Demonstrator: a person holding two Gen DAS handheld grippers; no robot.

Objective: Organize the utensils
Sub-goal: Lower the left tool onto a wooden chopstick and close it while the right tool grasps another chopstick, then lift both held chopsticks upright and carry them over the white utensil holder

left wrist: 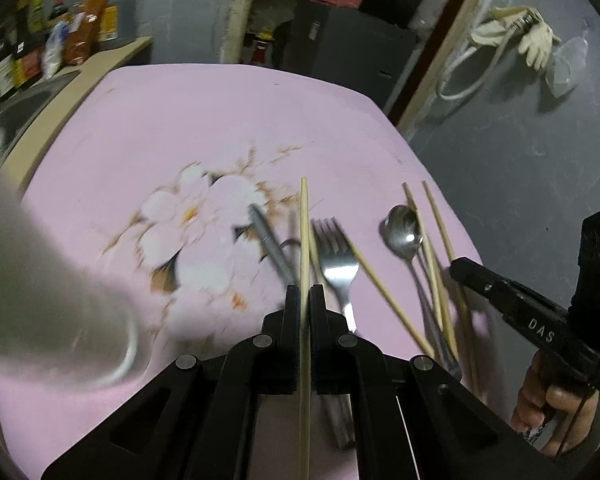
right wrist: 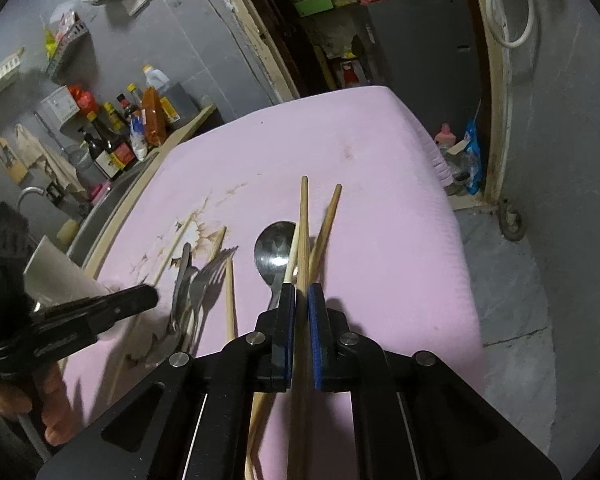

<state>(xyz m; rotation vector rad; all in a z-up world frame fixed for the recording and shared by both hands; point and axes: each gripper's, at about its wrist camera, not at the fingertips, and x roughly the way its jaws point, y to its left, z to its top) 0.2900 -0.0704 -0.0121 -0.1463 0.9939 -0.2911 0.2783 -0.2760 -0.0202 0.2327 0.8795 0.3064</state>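
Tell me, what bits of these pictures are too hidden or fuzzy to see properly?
- Left wrist view: the white cup at the left is smeared by blur; what is inside cannot be told.
- Left wrist view: the fork handle runs under the left gripper, so its end is hidden.
- Right wrist view: the spoon handle disappears behind the right gripper.
- Right wrist view: the bottle labels are too small to read.
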